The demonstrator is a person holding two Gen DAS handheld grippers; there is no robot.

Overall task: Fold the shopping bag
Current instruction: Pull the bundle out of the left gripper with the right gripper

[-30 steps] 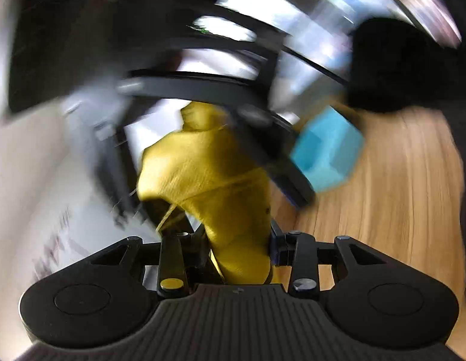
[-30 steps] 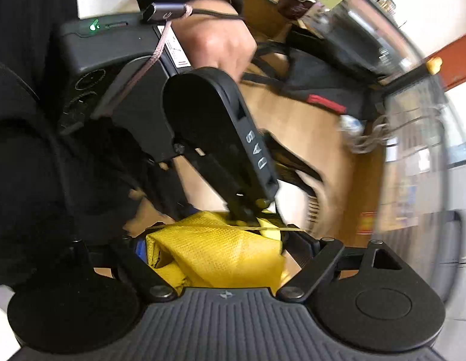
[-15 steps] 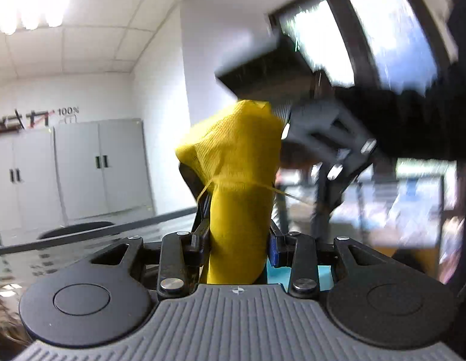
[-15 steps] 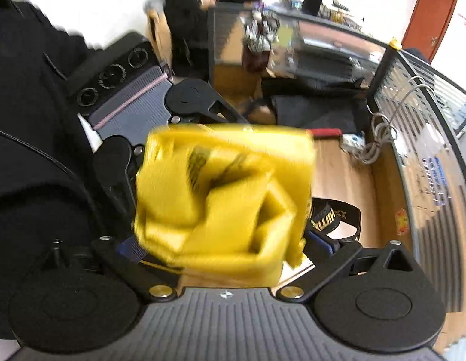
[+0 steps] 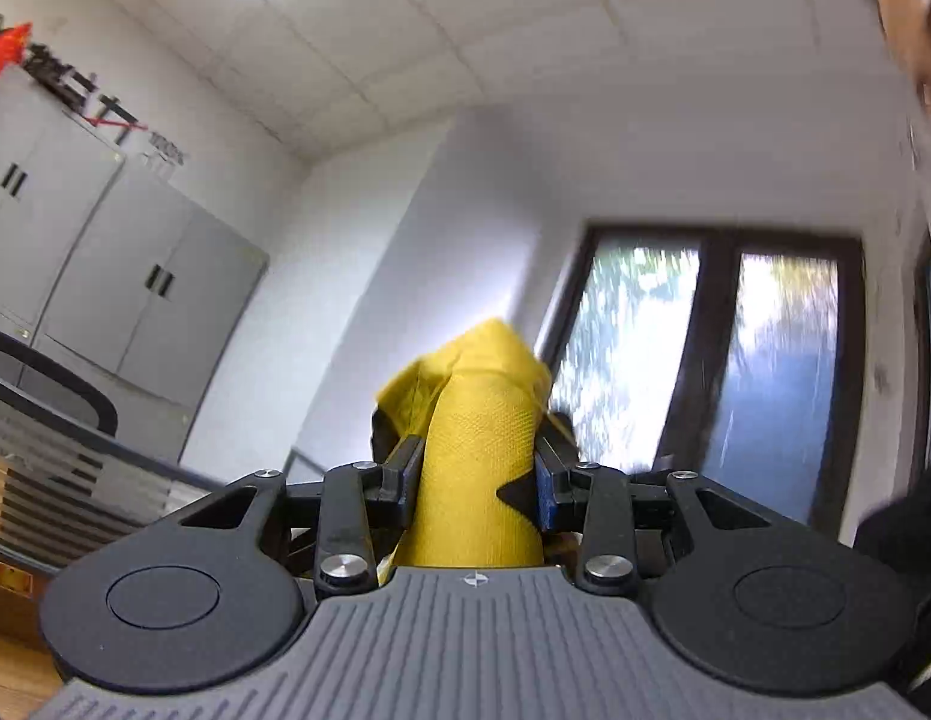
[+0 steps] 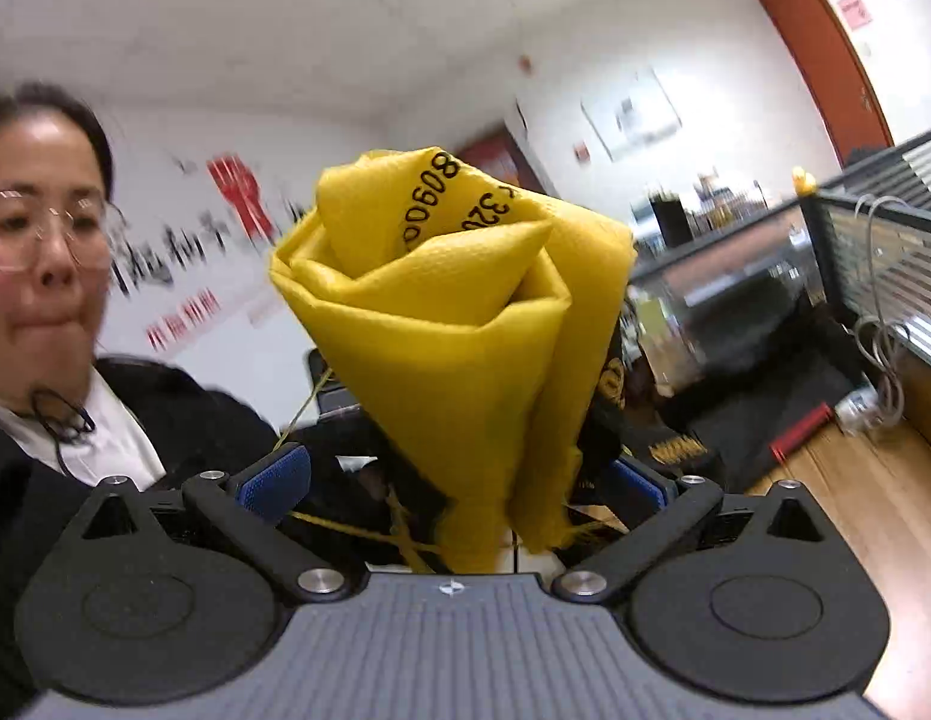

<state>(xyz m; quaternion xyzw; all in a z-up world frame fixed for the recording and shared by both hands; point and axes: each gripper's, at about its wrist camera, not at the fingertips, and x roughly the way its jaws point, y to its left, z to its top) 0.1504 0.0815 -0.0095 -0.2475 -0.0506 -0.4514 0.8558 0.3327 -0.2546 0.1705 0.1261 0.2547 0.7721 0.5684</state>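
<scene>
The yellow woven shopping bag [image 5: 480, 420] stands up as a rolled bundle between the fingers of my left gripper [image 5: 477, 462], which is shut on it and tilted upward toward the ceiling. In the right wrist view a folded bunch of the yellow bag [image 6: 453, 312], with black printed digits, rises between the jaws of my right gripper [image 6: 459, 480]. Those jaws stand wide, and the blue pads [image 6: 273, 480] are clear of the fabric on both sides. Loose yellow threads hang at the bundle's base. Neither gripper shows in the other's view.
The person [image 6: 45, 252] in a dark jacket is close on the left of the right wrist view. A wooden table [image 6: 855, 480] with dark bags and cables lies at the right. Grey cabinets [image 5: 123, 276] and a dark-framed window [image 5: 735, 372] face the left gripper.
Both views swung up from the table to the room. The right jaws widened off the yellow bag. The left gripper kept its hold and rolled upright, and has left the right wrist view.
</scene>
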